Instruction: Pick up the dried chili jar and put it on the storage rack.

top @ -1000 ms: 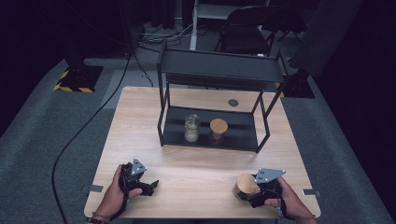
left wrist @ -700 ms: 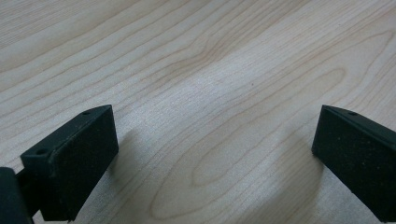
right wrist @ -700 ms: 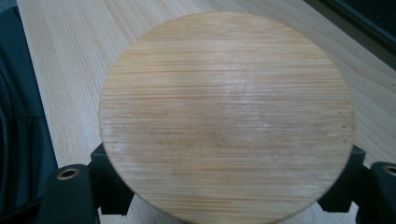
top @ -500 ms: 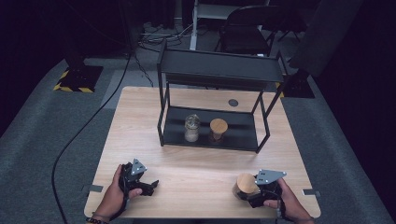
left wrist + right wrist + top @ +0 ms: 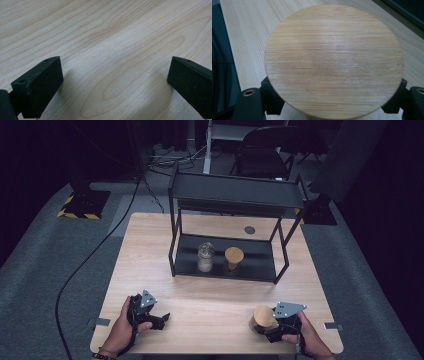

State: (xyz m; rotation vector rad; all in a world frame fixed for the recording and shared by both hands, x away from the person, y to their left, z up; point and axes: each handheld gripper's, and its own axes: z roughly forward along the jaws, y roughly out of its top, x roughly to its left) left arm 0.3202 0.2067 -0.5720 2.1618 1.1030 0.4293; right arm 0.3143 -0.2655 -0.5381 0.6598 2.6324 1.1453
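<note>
Bamboo round lid (image 5: 334, 61) gripped by right claw (image 5: 266, 326).

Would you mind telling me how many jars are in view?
3: two on the rack's lower shelf, a lidless jar and a lidded jar; one in the right gripper.

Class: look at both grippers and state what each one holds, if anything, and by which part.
The right gripper is shut on the wooden-lidded jar, its fingers gripping the sides just under the lid. The left gripper is open and holds nothing.
</note>
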